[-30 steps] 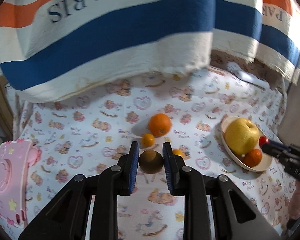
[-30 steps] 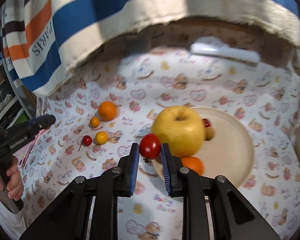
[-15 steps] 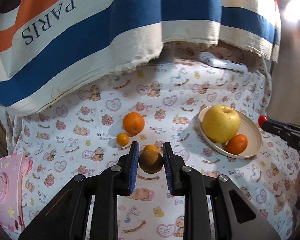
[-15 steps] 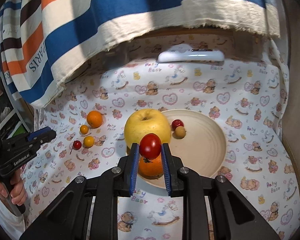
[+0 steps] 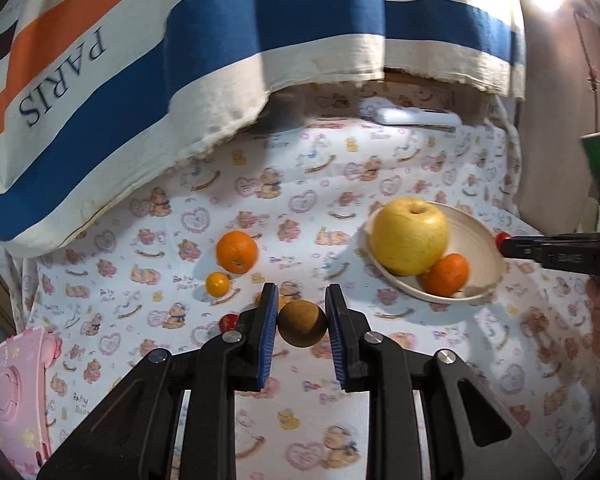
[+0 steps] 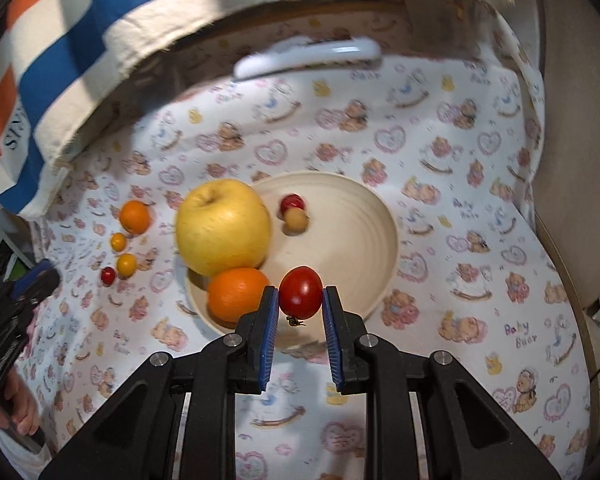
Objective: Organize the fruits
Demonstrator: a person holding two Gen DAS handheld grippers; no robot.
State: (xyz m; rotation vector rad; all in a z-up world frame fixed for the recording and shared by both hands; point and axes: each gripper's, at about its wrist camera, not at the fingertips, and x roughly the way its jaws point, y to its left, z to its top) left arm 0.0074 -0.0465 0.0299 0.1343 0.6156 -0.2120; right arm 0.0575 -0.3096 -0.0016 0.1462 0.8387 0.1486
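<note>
Tomato (image 6: 300, 292) clamped in right claw (image 6: 300, 300) above bowl (image 6: 380, 240); left claw (image 5: 302, 312) pinching brown round fruit (image 5: 302, 323).

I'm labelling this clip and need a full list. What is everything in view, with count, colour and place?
Plate: one, cream, on the cloth.
Apple: one, yellow, on the plate.
Orange on plate: one, orange, in front of the apple.
Small fruits on plate: two, one red and one tan, touching.
Loose orange: one, on the cloth left of the plate.
Small yellow fruits: two, near the loose orange.
Small red fruit: one, beside them.
Tablecloth: one, white, bear print.
Striped cloth: one, hanging behind.
White object: one, at the far edge.
Pink toy: one, left edge.
Left gripper: shut on brown round fruit.
Right gripper: shut on red tomato.
</note>
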